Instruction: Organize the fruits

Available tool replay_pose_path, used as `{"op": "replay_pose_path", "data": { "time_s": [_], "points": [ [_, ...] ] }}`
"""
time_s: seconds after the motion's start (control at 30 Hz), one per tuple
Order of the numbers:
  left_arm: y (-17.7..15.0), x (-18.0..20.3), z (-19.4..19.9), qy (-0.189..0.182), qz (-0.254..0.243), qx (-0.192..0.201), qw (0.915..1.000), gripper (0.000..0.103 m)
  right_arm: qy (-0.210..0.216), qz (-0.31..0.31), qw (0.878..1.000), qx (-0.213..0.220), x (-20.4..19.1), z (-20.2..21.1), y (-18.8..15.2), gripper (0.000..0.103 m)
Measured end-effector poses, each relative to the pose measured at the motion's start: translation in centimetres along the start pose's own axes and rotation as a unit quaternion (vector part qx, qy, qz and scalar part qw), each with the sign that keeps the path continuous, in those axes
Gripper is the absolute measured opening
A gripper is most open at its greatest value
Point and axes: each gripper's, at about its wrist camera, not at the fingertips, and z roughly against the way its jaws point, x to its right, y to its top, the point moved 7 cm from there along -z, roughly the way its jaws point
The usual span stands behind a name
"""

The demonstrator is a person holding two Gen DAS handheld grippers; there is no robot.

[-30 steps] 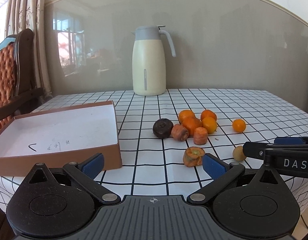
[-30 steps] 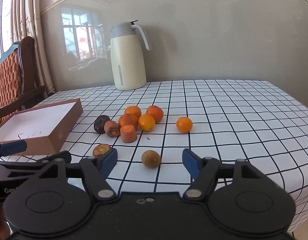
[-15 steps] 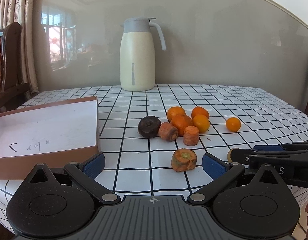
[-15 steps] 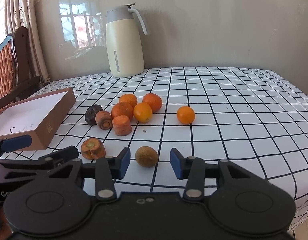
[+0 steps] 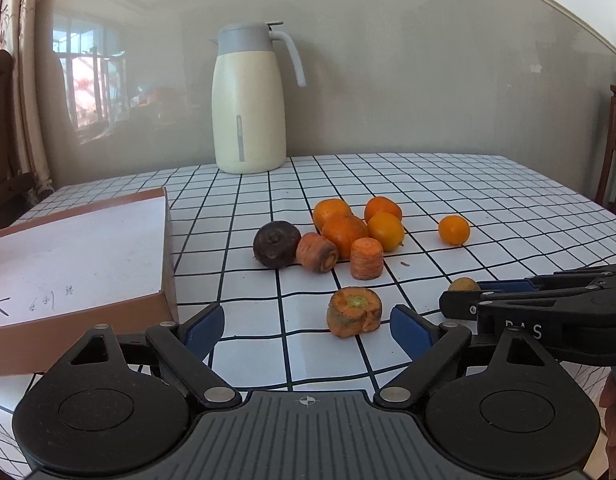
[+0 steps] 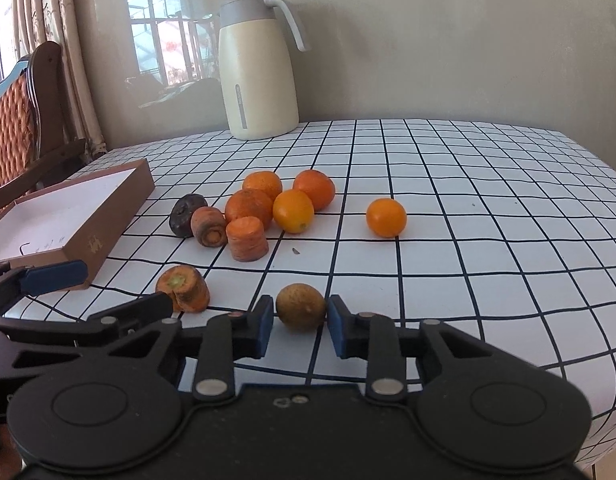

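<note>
My right gripper (image 6: pixel 300 326) has its blue pads closed against a small brown-green fruit (image 6: pixel 301 306) on the checked tablecloth; that fruit peeks out behind the right gripper in the left wrist view (image 5: pixel 464 283). My left gripper (image 5: pixel 307 326) is open and empty, with a carrot stub (image 5: pixel 354 311) just ahead between its fingers. Several oranges (image 6: pixel 293 211) and carrot pieces (image 6: pixel 247 238) lie clustered mid-table beside a dark round vegetable (image 6: pixel 186 215). One orange (image 6: pixel 386 217) lies apart to the right.
An open brown cardboard box (image 5: pixel 73 256) with a white inside lies at the left. A cream thermos jug (image 5: pixel 247 100) stands at the back by the wall. A wooden chair (image 6: pixel 23 120) stands left of the table. The table's right edge (image 6: pixel 604 380) drops off nearby.
My right gripper has moved forward and its fingers have narrowed from wide open onto the brown-green fruit. My left gripper has shifted right and closer to the carrot stub, staying open.
</note>
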Motion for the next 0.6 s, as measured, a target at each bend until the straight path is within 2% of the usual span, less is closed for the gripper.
{"op": "replay_pose_path", "data": {
  "time_s": [0.17,0.4,0.6],
  "points": [
    [0.2,1.1,-0.7,-0.008,-0.007,0.001,0.9999,0.089,-0.021,-0.011,1.0,0.008,1.2,0.3,0.1,0.019],
    [-0.1,2.7,-1.9,-0.015,-0.01,-0.008,0.9998,0.088,-0.027,-0.03,0.999,0.012,3.0,0.9,-0.1,0.019],
    [-0.4,3.1,-2.4,-0.005,-0.001,-0.012,0.9999,0.078,-0.027,-0.037,0.999,0.013,3.2,0.9,-0.2,0.019]
  ]
}}
